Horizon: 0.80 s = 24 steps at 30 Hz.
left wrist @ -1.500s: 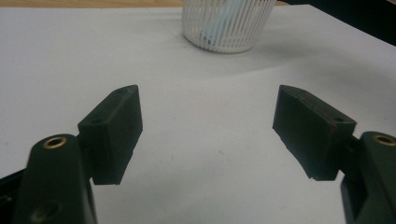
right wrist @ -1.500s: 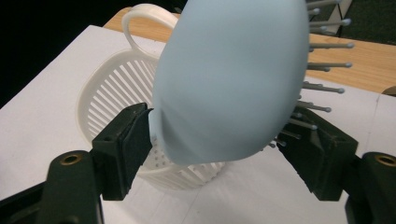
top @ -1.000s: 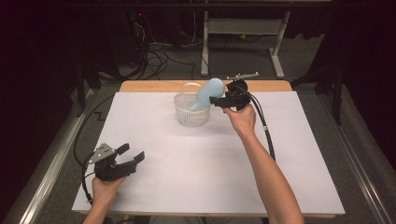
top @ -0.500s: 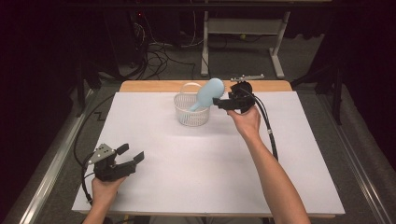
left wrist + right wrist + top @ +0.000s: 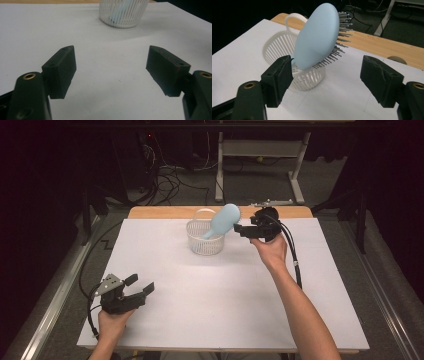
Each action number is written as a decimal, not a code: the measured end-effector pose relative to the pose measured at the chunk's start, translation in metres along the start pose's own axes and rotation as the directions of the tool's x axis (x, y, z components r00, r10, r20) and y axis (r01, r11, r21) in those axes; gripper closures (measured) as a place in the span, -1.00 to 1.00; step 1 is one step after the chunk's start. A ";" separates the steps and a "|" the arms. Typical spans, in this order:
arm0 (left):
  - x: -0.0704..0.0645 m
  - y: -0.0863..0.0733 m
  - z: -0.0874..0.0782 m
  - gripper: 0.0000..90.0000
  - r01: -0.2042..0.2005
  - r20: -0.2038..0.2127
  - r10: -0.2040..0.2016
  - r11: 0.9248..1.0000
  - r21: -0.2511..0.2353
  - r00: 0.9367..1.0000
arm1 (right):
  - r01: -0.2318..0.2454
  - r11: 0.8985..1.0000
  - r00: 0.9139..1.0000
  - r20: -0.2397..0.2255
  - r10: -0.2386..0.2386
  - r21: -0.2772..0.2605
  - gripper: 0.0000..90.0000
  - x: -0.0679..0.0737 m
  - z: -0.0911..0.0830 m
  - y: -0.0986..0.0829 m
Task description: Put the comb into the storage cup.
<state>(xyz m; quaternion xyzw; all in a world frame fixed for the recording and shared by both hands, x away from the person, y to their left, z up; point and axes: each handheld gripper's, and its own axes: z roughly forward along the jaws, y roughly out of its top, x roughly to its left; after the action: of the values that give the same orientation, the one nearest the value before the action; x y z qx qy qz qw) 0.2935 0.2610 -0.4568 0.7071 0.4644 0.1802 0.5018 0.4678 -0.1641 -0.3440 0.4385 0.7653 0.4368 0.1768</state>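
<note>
- Since the earlier high views, the right tool point(image 5: 245, 231) has drawn slightly away from the pale blue hairbrush point(image 5: 223, 219), which now leans on its own in the white basket point(image 5: 205, 241); the left tool point(image 5: 138, 287) has stayed where it was near the tabletop's front left corner.
- The hairbrush's handle is hidden down inside the basket; in the left gripper view just a blue smear shows through the slats point(image 5: 121, 12), and the top of the basket is cut off by the frame edge.
- In the right gripper view the right tool point(image 5: 325, 75) is spread wide and grips nothing. Its left jaw sits just beside the lower edge of the hairbrush point(image 5: 317, 41); whether it touches cannot be told. The other jaw is well apart from it.
- The left tool point(image 5: 111, 68) is also wide open and empty, hovering low over bare white tabletop point(image 5: 105, 47), well apart from the basket.
- The hairbrush is an oval paddle, smooth pale blue on its back, with thin grey bristles tipped with small balls sticking out the far side. It stands tilted, head up and leaning past the basket's rim toward the right tool.
- The basket point(image 5: 287, 50) is round, slatted, with a loop handle, and stands on the white tabletop point(image 5: 225, 290) near its far edge, before a strip of bare wood point(image 5: 165, 212).
</note>
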 end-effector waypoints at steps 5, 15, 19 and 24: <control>0.001 0.000 0.000 -0.48 0.001 -0.003 -0.001 1.000 0.000 1.000 | 0.006 1.000 1.000 -0.010 -0.006 -0.009 -0.41 -0.001 -0.004 -0.001; 0.000 0.000 0.000 -0.48 0.000 -0.004 0.000 1.000 0.000 1.000 | 0.019 1.000 1.000 -0.009 -0.019 -0.013 -0.41 -0.001 -0.008 -0.004; 0.001 0.000 0.001 -0.48 0.000 -0.006 0.000 1.000 0.001 1.000 | 0.014 1.000 1.000 -0.012 -0.014 -0.016 -0.41 -0.002 -0.010 -0.006; 0.001 0.000 0.000 -0.48 0.001 -0.007 0.000 1.000 0.003 1.000 | 0.013 1.000 1.000 -0.017 -0.013 -0.021 -0.42 -0.004 -0.012 -0.008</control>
<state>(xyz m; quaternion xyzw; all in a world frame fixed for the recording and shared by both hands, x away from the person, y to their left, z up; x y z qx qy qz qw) 0.2943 0.2616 -0.4572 0.7072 0.4666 0.1817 0.4991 0.4580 -0.1755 -0.3449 0.4280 0.7650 0.4472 0.1776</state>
